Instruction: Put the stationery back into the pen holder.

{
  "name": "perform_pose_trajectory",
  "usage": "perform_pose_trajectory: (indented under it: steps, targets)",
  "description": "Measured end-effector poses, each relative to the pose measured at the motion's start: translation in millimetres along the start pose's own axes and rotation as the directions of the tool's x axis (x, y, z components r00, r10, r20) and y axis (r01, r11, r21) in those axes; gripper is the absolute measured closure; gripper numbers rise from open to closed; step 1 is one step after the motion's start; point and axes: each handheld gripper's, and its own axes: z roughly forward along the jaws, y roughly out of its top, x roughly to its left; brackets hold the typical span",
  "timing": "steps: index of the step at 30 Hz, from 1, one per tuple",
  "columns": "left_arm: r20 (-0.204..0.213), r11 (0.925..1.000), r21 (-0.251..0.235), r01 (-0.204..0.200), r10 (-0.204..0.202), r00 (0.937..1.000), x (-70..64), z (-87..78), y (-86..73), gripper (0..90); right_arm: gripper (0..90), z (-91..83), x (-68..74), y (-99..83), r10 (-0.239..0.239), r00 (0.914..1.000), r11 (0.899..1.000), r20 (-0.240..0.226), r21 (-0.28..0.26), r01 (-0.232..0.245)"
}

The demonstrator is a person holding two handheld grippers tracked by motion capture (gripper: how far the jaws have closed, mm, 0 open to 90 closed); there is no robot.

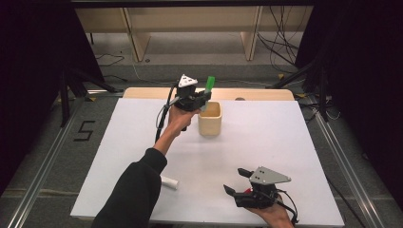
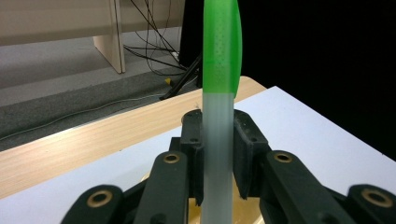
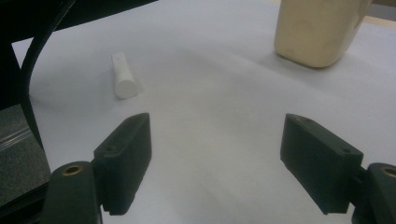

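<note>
My left gripper [image 1: 202, 97] is shut on a stick-shaped thing with a green top and a pale lower part [image 1: 208, 87], held upright over the rim of a cream-coloured cup [image 1: 210, 119] at the far middle of the white table. The left gripper view looks along both jaws pressed against the pale shaft [image 2: 218, 154], with the green end [image 2: 221, 46] standing above. My right gripper [image 1: 236, 181] stands open near the table's front edge, nothing between its jaws. Ahead of it lie a short white cylinder [image 3: 125, 76] and the cup [image 3: 317, 30].
The white cylinder [image 1: 169, 182] lies on the white table sheet [image 1: 266, 137] beside the left sleeve. A wooden strip [image 1: 256, 94] runs along the table's far edge. Cables and wooden furniture legs stand on the floor beyond. Metal rails run down both sides.
</note>
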Motion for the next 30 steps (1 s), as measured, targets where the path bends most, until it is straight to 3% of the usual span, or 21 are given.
perform_pose_trajectory:
  steps: [12,17,28,30]
  targets:
    - [-0.013,0.9999,0.011,-0.008,0.009,0.9999,-1.8,15.3,-5.2,76.2,25.7,0.6,0.1,-0.7,0.000,1.0000,1.000,-0.007,0.003,0.000]
    - [-0.001,0.9998,0.016,0.009,-0.009,1.0000,-2.9,18.4,-8.3,76.1,25.7,1.0,0.7,-0.7,-0.001,1.0000,1.000,-0.006,0.003,0.001]
    - [-0.028,0.9985,0.050,-0.021,0.022,0.9994,-4.8,26.7,-13.7,76.1,26.0,1.3,1.5,-1.0,-0.005,1.0000,1.000,-0.006,0.006,0.005]
    - [-0.031,0.9988,0.049,-0.008,0.010,0.9995,-3.9,27.6,-14.9,76.1,26.0,1.1,1.4,-1.0,-0.003,1.0000,1.000,-0.006,0.005,0.003]
